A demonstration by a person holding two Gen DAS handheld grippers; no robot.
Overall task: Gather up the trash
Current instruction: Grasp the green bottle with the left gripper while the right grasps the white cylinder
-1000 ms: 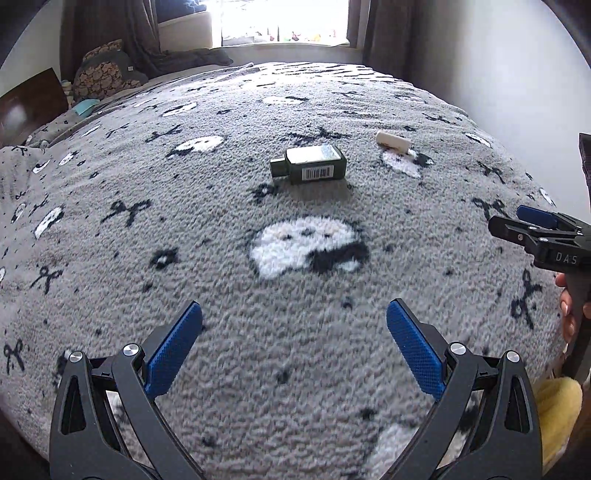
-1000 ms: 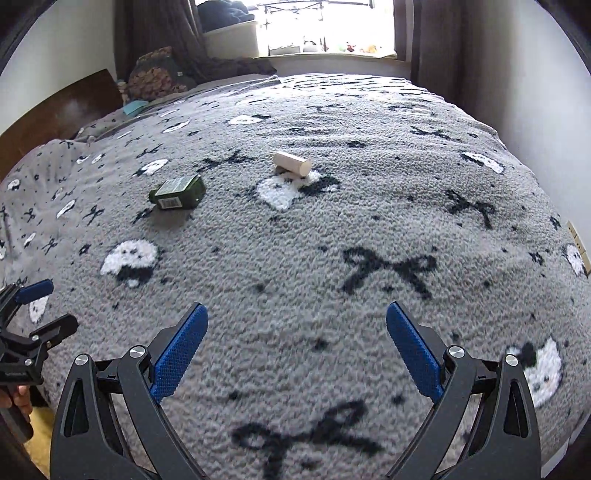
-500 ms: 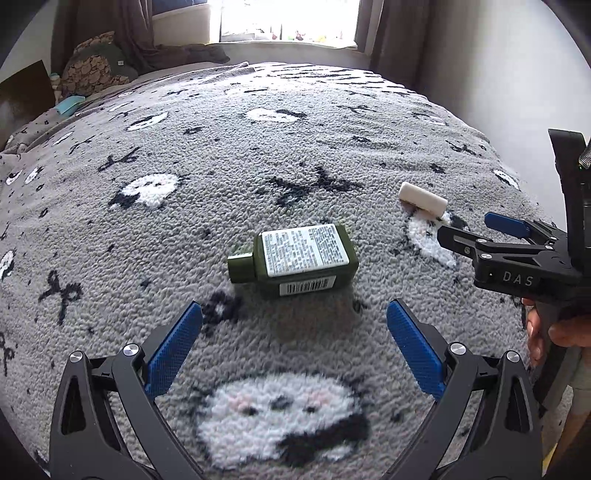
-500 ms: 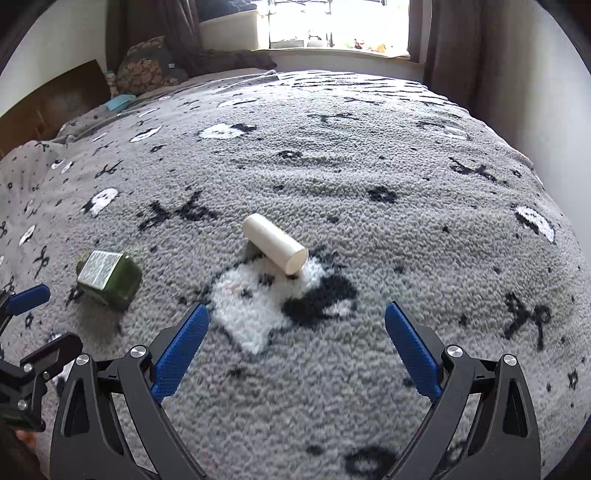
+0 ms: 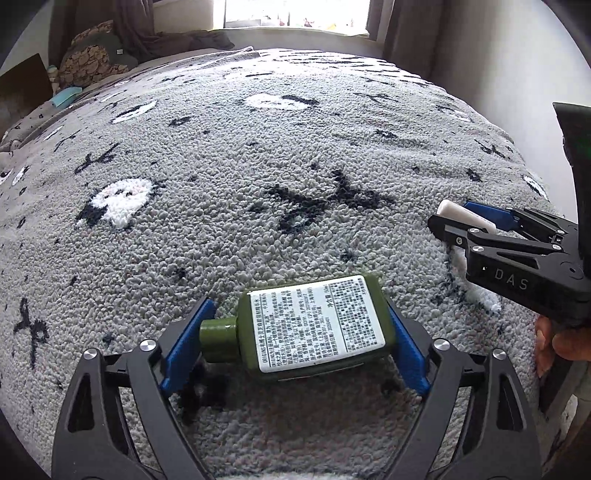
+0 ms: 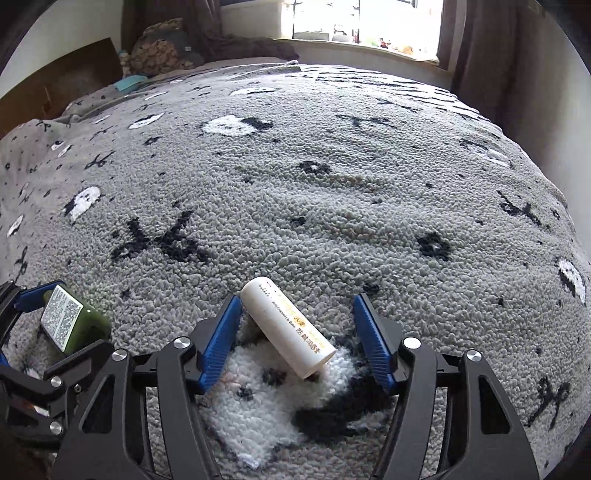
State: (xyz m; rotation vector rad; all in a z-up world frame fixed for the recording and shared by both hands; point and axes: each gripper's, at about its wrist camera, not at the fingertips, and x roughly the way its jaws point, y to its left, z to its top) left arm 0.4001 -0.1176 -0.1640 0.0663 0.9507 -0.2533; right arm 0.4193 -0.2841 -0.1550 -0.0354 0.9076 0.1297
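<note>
A dark green bottle with a white label lies on its side on the grey patterned blanket. My left gripper is open around it, blue pads at its cap and base ends. A white tube lies tilted on the blanket. My right gripper is open around the tube; its left pad touches the tube's far end and the right pad stands apart. The right gripper with the tube shows at the right of the left wrist view. The bottle shows at the left of the right wrist view.
The blanket covers a bed. Pillows and a wooden headboard lie at the far left. A window with curtains is at the far end. A white wall runs along the right side.
Both grippers have moved forward and down onto the blanket. The bottle now sits between the left pads and the tube between the right pads. The jaws have narrowed.
</note>
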